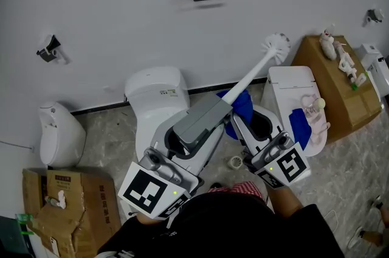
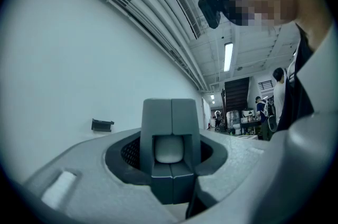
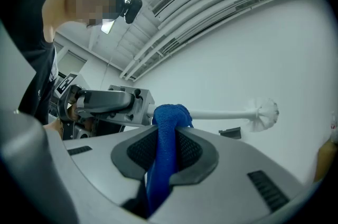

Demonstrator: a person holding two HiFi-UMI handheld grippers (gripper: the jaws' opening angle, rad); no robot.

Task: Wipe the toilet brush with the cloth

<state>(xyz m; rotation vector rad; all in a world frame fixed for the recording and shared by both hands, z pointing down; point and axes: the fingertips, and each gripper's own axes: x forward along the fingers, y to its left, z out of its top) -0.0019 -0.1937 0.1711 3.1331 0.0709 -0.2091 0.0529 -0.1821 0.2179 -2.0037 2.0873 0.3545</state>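
The toilet brush has a long white handle (image 1: 252, 75) and a white bristle head (image 1: 276, 47), and it points up and to the right against the wall. My left gripper (image 1: 220, 107) is shut on the handle's lower end (image 2: 170, 149). A blue cloth (image 1: 241, 106) is bunched around the handle just past those jaws. My right gripper (image 1: 239, 121) is shut on the cloth (image 3: 166, 143). In the right gripper view the cloth's top touches the handle (image 3: 222, 114), and the brush head (image 3: 264, 113) sticks out to the right.
A white toilet (image 1: 157, 92) stands below my left gripper, and a second white fixture (image 1: 292, 87) holding a blue rag (image 1: 299, 126) stands to the right. Cardboard boxes sit at the far right (image 1: 331, 71) and lower left (image 1: 61, 202). A small cup (image 1: 236, 162) is on the floor.
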